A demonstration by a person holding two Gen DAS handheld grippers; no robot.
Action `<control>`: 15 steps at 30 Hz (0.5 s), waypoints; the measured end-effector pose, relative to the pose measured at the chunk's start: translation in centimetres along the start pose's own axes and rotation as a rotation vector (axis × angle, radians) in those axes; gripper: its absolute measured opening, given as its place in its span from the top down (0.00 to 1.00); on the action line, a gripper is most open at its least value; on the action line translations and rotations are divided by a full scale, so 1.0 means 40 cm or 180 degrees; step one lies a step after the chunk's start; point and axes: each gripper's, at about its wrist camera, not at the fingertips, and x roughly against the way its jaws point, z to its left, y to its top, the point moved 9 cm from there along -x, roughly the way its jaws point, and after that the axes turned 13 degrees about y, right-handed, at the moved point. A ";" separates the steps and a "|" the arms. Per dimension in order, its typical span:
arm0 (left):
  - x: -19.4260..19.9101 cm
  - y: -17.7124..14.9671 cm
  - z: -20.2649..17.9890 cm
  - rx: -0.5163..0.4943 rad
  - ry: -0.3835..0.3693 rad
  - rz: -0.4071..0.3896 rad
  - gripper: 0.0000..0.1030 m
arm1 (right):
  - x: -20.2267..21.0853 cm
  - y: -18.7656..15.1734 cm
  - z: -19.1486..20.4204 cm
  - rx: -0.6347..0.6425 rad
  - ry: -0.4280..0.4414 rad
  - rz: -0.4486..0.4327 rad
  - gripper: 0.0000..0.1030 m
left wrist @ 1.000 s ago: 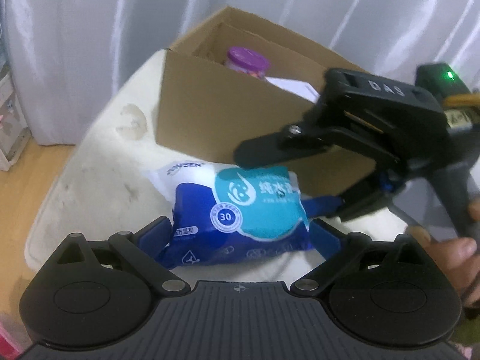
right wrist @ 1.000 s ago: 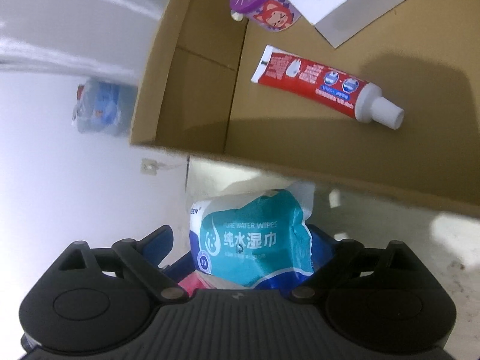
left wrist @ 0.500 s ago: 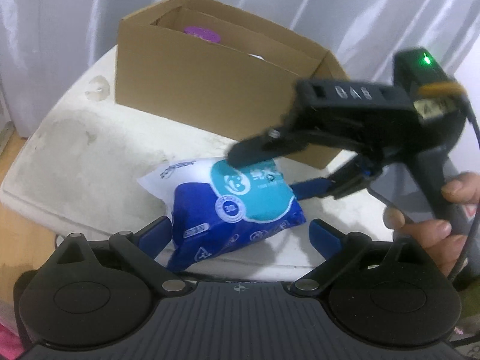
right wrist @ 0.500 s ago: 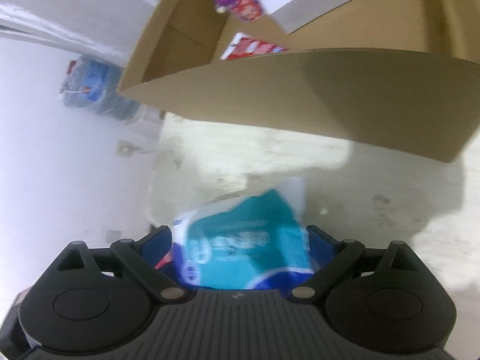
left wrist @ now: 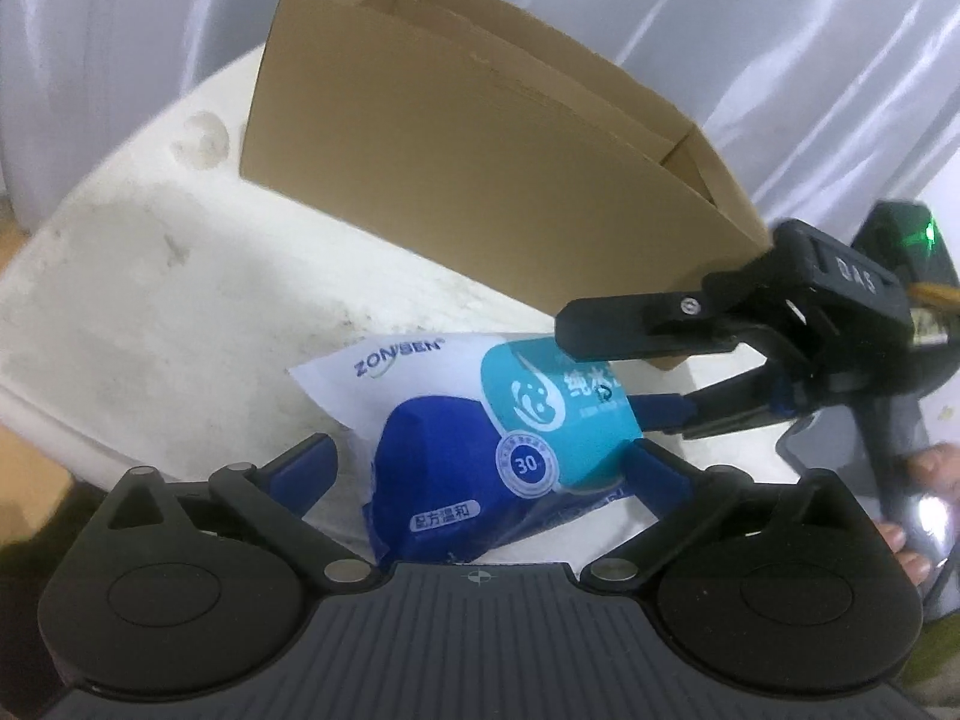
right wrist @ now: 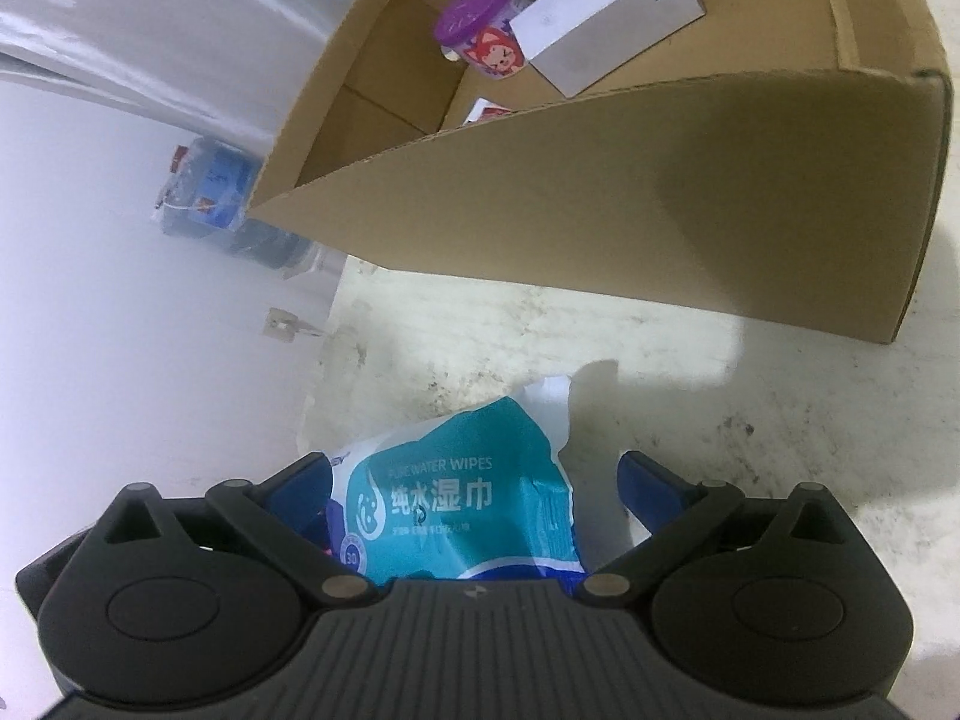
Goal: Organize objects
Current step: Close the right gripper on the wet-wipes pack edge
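Observation:
A blue and teal pack of wet wipes (left wrist: 480,450) lies on the white table (left wrist: 150,300) in front of a brown cardboard box (left wrist: 480,168). My left gripper (left wrist: 480,474) is open with its blue pads on either side of the pack. My right gripper (left wrist: 606,372) reaches in from the right over the pack's far end. In the right wrist view the pack (right wrist: 462,510) sits between the open jaws of my right gripper (right wrist: 480,480), with a gap at the right pad. The box (right wrist: 600,210) stands beyond it.
Inside the box lie a purple-lidded jar (right wrist: 480,42), a white carton (right wrist: 606,18) and a red toothpaste tube (right wrist: 486,111). White curtains (left wrist: 780,30) hang behind the table. Bottled water packs (right wrist: 204,192) sit on the floor at the left.
The wipes pack has come down from near the box rim to the table in front of the box. The right gripper's jaws have spread apart and let go of it.

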 end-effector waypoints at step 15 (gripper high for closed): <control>-0.011 0.002 0.008 0.0049 -0.0125 0.0000 0.00 | 0.011 -0.007 0.001 0.0057 0.0121 -0.0100 0.00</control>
